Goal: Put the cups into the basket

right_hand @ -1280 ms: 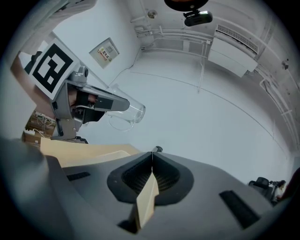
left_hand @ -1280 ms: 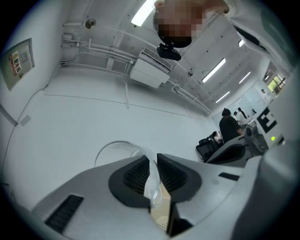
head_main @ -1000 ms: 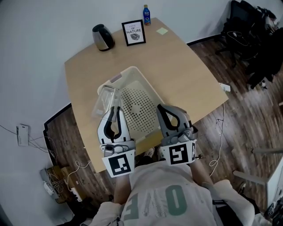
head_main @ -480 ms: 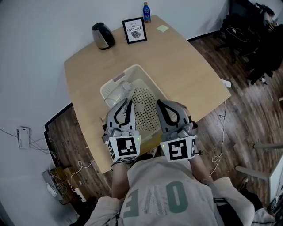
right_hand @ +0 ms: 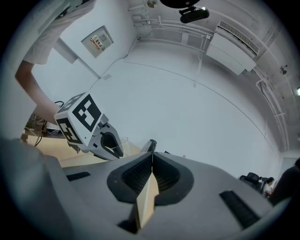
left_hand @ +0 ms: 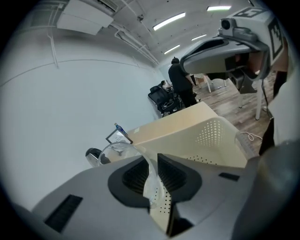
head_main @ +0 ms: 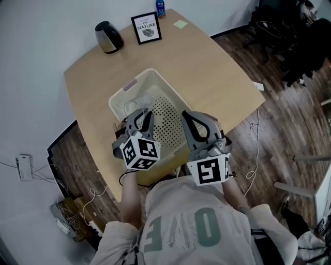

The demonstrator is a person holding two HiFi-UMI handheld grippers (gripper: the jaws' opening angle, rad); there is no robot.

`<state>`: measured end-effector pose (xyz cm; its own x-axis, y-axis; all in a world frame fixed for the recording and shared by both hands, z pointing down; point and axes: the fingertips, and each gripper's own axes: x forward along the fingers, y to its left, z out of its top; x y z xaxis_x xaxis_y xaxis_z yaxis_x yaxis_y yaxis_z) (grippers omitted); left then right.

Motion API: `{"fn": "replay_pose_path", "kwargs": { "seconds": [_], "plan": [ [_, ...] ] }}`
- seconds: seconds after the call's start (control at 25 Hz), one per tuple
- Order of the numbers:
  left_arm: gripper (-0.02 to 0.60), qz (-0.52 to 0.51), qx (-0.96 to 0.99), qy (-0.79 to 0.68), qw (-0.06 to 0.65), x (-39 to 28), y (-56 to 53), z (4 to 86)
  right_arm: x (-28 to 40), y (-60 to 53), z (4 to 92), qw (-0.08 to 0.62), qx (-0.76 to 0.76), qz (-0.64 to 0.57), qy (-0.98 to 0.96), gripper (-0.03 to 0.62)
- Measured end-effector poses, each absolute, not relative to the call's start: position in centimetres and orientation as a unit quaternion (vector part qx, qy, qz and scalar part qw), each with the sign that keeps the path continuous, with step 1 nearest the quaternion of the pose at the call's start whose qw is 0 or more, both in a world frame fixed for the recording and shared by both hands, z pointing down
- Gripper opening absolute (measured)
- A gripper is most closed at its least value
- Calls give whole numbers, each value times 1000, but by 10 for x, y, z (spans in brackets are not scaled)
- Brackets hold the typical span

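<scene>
my left tongs (left_hand: pixel 150 158) pinch the thin wall of a clear plastic cup (left_hand: pixel 118 149), and the jaws are just opening, with that wall between the ribbed pads (left_hand: pixel 173 174) and touching them. the cup hangs off the tips, rim tilted up and away from me, over the near-left part of the cream perforated basket (left_hand: pixel 213 133). the basket's dotted floor lies straight below and ahead of these tips, and its far wall rises to their right. my right tongs (right_hand: pixel 152 157) are pressed together with nothing between the pads. they sit just beside the left pair, on its right, also above the near end of the basket, apart from the cup. from the right pair, the left tongs' marker cube (right_hand: pixel 77 119) shows off to the left, close by. beyond both sets of tips, past the basket's far end, the light wooden table (head_main: pixel 207 67) runs on. well ahead on it stand a dark steel kettle (head_main: pixel 107 37), up and left of the left tips, then a framed picture (head_main: pixel 146 27), a small blue bottle (head_main: pixel 161 6) and a yellow sticky note (head_main: pixel 180 24), further right along the far edge.
</scene>
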<state>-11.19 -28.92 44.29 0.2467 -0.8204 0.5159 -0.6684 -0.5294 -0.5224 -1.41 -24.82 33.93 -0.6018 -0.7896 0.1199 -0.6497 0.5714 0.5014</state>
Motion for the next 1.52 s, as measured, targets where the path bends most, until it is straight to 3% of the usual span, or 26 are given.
{"fn": "replay_pose_path", "kwargs": {
  "seconds": [0.44, 0.88, 1.2, 1.52],
  "plan": [
    [58, -506, -783, 363, 10, -100, -298, 515, 3, -263, 345, 178, 439, -193, -859, -2],
    [57, -609, -757, 235, 19, -99, -280, 571, 3, -272, 350, 179, 448, -184, -856, -2],
    [77, -646, -741, 185, 13, -97, -272, 586, 2, -271, 351, 180, 453, -180, -855, -2],
    [95, -596, -760, 259, 4, -101, -284, 564, 8, -261, 350, 178, 450, -183, -856, -2]
  ]
}}
